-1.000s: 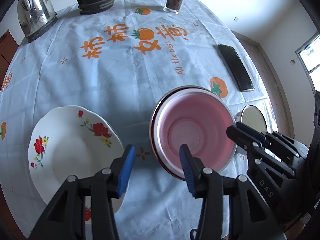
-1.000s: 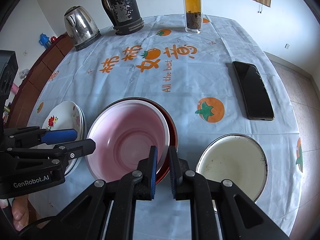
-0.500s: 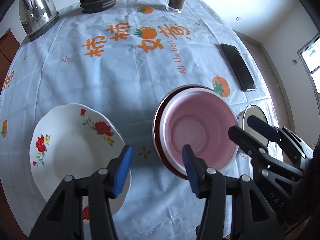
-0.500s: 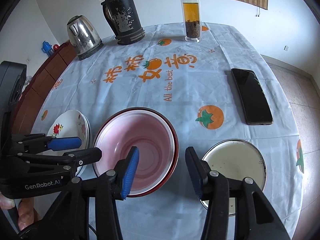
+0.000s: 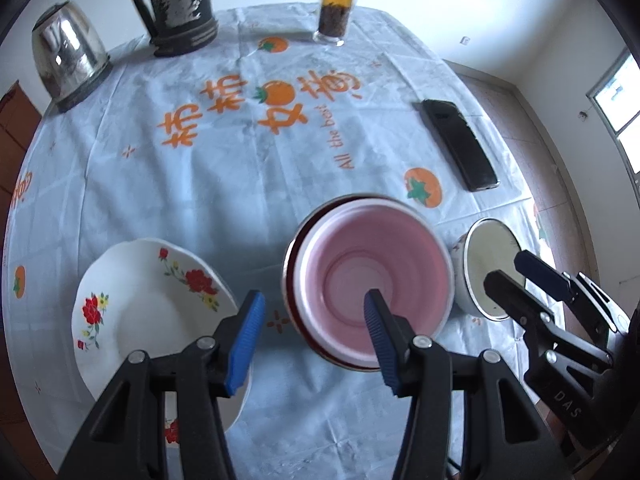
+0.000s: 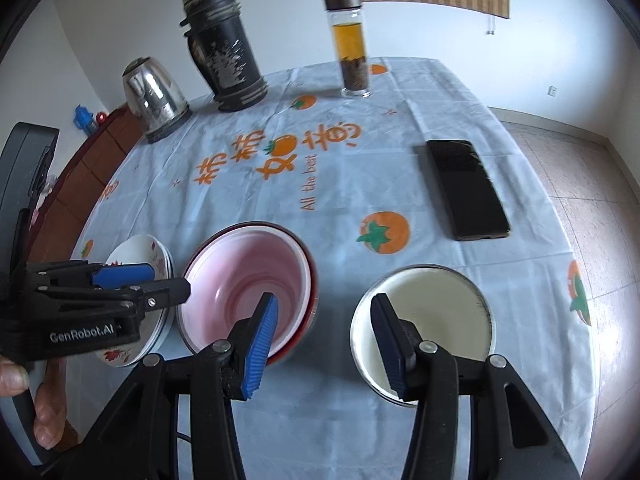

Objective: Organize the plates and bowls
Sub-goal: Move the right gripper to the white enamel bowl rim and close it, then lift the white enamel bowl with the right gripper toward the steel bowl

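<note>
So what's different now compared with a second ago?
The right gripper let go of the pink bowl's rim: its jaws, pinched shut there before, now stand apart with nothing between them, and it has pulled back a little. The pink bowl sits nested in the red bowl. The left gripper, flowered plates, white bowl and phone stayed put.

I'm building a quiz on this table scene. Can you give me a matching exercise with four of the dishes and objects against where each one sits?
Things:
1. pink bowl
2. flowered plate
3. cream enamel bowl
4. phone

Places:
A. nearest the table's right edge, by the front
B. nested in a dark red bowl
C. flat, beyond the orange fruit print
D. left of the bowl stack

Pairs: 1-B, 2-D, 3-A, 4-C
</note>
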`<state>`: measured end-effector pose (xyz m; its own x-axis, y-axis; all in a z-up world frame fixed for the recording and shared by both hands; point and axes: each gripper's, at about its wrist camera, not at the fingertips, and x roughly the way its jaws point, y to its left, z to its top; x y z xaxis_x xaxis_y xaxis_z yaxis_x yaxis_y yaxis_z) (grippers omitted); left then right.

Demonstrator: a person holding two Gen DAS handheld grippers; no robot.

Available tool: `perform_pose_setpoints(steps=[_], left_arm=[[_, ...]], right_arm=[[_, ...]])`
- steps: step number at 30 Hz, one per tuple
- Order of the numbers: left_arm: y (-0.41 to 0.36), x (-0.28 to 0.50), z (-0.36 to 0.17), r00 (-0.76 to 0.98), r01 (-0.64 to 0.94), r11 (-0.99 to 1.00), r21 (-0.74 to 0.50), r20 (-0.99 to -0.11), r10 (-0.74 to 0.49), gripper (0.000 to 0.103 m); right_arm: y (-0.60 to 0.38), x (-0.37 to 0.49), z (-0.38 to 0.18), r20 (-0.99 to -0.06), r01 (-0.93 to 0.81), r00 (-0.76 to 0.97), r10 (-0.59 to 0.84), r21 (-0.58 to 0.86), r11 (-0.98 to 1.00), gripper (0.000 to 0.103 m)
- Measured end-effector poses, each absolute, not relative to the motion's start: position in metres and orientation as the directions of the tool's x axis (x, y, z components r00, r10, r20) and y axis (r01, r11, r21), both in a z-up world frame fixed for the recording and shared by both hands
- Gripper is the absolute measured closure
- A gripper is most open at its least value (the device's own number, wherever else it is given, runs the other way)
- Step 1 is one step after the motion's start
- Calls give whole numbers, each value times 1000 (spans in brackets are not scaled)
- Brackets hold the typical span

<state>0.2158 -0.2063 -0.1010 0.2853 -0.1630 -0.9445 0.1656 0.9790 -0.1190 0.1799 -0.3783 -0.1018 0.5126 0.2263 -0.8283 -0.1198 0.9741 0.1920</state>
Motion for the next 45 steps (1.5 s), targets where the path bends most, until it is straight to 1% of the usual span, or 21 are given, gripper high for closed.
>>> perform_pose_setpoints(steps=[5, 7, 8, 11, 12, 13, 14, 15, 16, 18, 20, 23, 31, 34, 37, 39, 45], left_arm=[[-234, 215, -90, 290, 261, 958, -122, -936, -198, 51], [-246, 216, -90, 277, 304, 944, -127, -936, -215, 52], [-252, 217, -90, 271, 320, 939, -128, -937, -221, 53], [-271, 219, -90, 252, 369, 919, -141, -936, -245, 54], [-279, 220, -90, 245, 386, 911, -146, -936, -254, 57], [-285, 222, -90, 237, 399, 904, -153, -935, -263, 59], [-290, 224, -91, 228, 411, 898, -157, -936, -268, 64], [-297, 226, -92, 220, 424, 891, -160, -936, -273, 69], [-303, 228, -94, 213, 434, 887, -160, -938, -274, 71], [-314, 233, -98, 200, 455, 877, -156, -942, -271, 78], [-323, 236, -101, 186, 473, 867, -154, -945, -269, 80], [-336, 240, -109, 156, 499, 852, -160, -950, -270, 81], [-352, 249, -133, 100, 514, 845, -148, -968, -230, 88], [-357, 249, -138, 93, 530, 836, -141, -971, -222, 89], [-360, 249, -140, 98, 535, 835, -125, -973, -208, 90], [-362, 249, -142, 107, 542, 833, -107, -975, -195, 96], [-365, 247, -142, 123, 559, 824, -96, -973, -197, 96]], right_arm=[[-414, 169, -103, -828, -8, 540, 151, 175, 985, 53], [-429, 167, -108, -837, 42, 533, 123, 171, 984, 53], [-436, 166, -110, -835, 43, 534, 132, 182, 982, 53], [-450, 162, -116, -844, 86, 524, 116, 188, 978, 57], [-454, 161, -118, -847, 100, 520, 111, 190, 977, 59], [-457, 159, -120, -849, 110, 516, 110, 193, 975, 64], [-460, 158, -122, -853, 121, 510, 109, 197, 973, 65], [-463, 158, -125, -857, 131, 504, 110, 201, 971, 66], [-465, 157, -127, -859, 138, 501, 109, 204, 969, 66], [-469, 158, -131, -864, 154, 492, 109, 210, 966, 68], [-472, 158, -135, -866, 160, 486, 115, 217, 963, 72], [-474, 159, -140, -871, 171, 477, 119, 225, 959, 74], [-475, 163, -149, -876, 180, 463, 133, 240, 954, 81], [-475, 164, -152, -879, 182, 456, 137, 243, 953, 88], [-475, 164, -155, -881, 185, 452, 140, 246, 951, 91], [-475, 163, -155, -881, 189, 454, 135, 243, 951, 91], [-478, 161, -155, -879, 207, 458, 130, 248, 946, 92]])
